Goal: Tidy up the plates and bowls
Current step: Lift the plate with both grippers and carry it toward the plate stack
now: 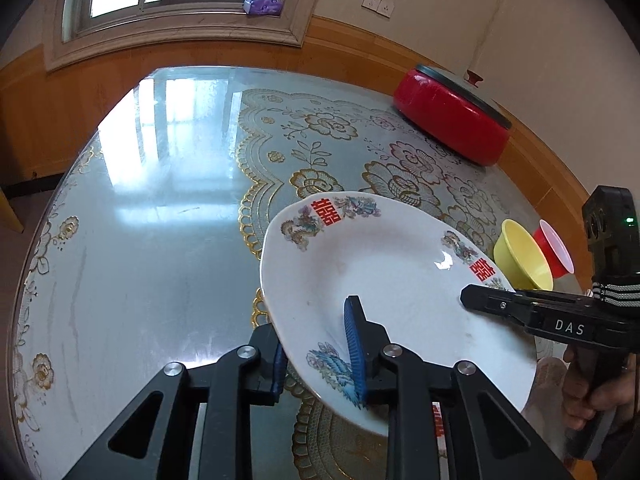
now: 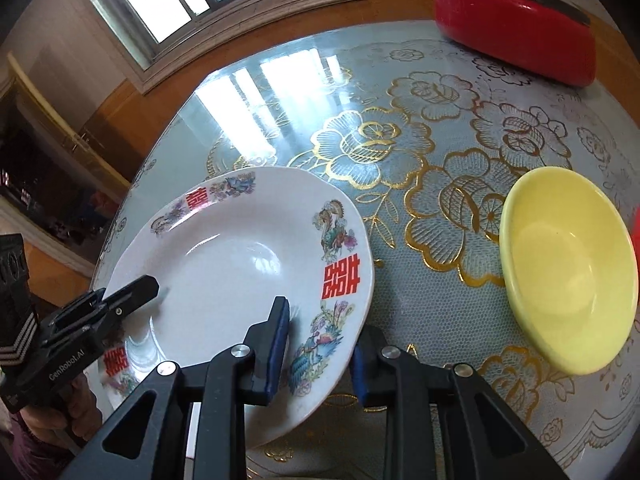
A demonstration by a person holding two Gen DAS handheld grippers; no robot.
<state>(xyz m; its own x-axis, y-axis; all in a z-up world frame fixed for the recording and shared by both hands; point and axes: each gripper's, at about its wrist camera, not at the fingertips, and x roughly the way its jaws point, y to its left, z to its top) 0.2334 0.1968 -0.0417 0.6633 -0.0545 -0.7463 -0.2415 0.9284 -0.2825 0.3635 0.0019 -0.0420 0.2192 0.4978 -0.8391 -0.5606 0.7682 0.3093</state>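
The white plate (image 1: 400, 280), printed with red double-happiness characters and dragon-and-phoenix motifs, was held tilted above the table (image 1: 160, 240), one gripper at each side of its rim. In the left wrist view, the left gripper (image 1: 318, 354) straddled the rim at about 6 o'clock on the plate, one blue pad lying on the inner face and the other below the underside, so its tongs were narrow and closed on the plate. The right gripper (image 1: 480, 298) came in from 3 o'clock, its black tip over the plate's rim near a red character.

In the right wrist view, the right gripper (image 2: 320, 350) bracketed the plate (image 2: 240, 264) at roughly 5 o'clock. One pad pressed the inner face; the other sat just under the rim, though whether it fully touched was hard to tell. The left gripper (image 2: 132, 292) reached over the plate from 8 o'clock.

The yellow bowl (image 2: 568, 272) stood on the gold-flowered table cover at 3 o'clock of the plate, well apart from it. A red cup (image 1: 556, 248) sat just beside the bowl (image 1: 520, 254). A red lidded pot (image 1: 452, 116) rested near the table's far edge at 1 o'clock.
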